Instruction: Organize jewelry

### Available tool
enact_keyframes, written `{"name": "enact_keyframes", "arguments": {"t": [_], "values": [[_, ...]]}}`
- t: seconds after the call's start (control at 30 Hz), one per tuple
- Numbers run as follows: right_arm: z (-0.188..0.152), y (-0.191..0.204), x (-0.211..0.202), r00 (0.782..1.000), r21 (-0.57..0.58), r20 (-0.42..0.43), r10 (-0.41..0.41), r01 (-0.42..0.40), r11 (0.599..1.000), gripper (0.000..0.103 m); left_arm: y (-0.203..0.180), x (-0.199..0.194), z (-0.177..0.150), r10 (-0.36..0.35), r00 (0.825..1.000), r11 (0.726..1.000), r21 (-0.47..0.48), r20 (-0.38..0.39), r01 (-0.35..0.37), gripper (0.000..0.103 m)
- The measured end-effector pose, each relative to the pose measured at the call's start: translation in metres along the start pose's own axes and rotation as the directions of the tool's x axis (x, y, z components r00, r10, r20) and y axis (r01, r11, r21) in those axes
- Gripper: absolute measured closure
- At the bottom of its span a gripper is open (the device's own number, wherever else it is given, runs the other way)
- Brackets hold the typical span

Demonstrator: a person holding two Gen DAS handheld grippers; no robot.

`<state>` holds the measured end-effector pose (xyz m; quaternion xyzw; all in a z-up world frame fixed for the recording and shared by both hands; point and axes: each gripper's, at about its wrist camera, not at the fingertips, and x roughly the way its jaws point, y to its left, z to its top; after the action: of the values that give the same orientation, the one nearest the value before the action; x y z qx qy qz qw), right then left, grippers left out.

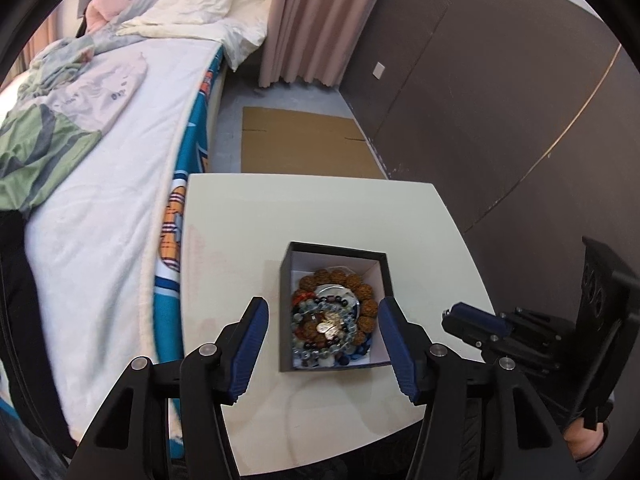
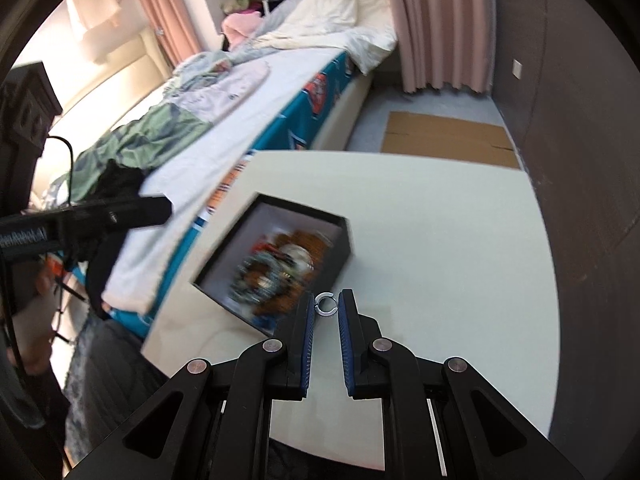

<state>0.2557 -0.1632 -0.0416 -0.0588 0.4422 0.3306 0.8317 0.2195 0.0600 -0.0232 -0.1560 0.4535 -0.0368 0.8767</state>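
A black box (image 1: 285,304) with a white lining sits on the white table (image 1: 240,216). It holds brown bead bracelets (image 1: 366,300) and blue and clear bead strands. My left gripper (image 1: 324,316) is open and empty, its fingers on either side of the box. My right gripper (image 2: 326,307) is shut on a small silver ring (image 2: 325,304), held just right of the box (image 2: 344,248), which is blurred in that view. The right gripper also shows in the left wrist view (image 1: 472,322), to the right of the box.
A bed (image 1: 104,208) with white sheets and a teal cover runs along the table's left side. A flat cardboard sheet (image 1: 304,140) lies on the floor beyond the table. A dark wall (image 1: 500,100) stands on the right, pink curtains (image 1: 312,20) behind.
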Motion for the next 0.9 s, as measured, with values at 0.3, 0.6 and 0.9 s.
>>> {"name": "enact_keyframes", "arguments": {"t": [0.3, 0.6, 0.9], "values": [[0.032, 0.034, -0.004, 0.99, 0.021, 0.084, 0.11, -0.112, 0.993, 0.079, 0.03, -0.025, -0.007, 0.008, 1.0, 0.999, -0.05, 0.03, -0.006, 0.045], [0.027, 0.032, -0.01, 0.995, 0.121, 0.059, 0.084, -0.091, 0.989, 0.035, 0.038, -0.046, -0.018, 0.015, 0.998, 1.0, -0.008, 0.053, -0.015, 0.041], [-0.001, 0.027, -0.049, 0.996, 0.14, 0.09, 0.004, -0.016, 0.99, 0.024, 0.014, -0.068, -0.033, 0.006, 0.994, 0.998, 0.062, 0.11, -0.012, 0.018]]}}
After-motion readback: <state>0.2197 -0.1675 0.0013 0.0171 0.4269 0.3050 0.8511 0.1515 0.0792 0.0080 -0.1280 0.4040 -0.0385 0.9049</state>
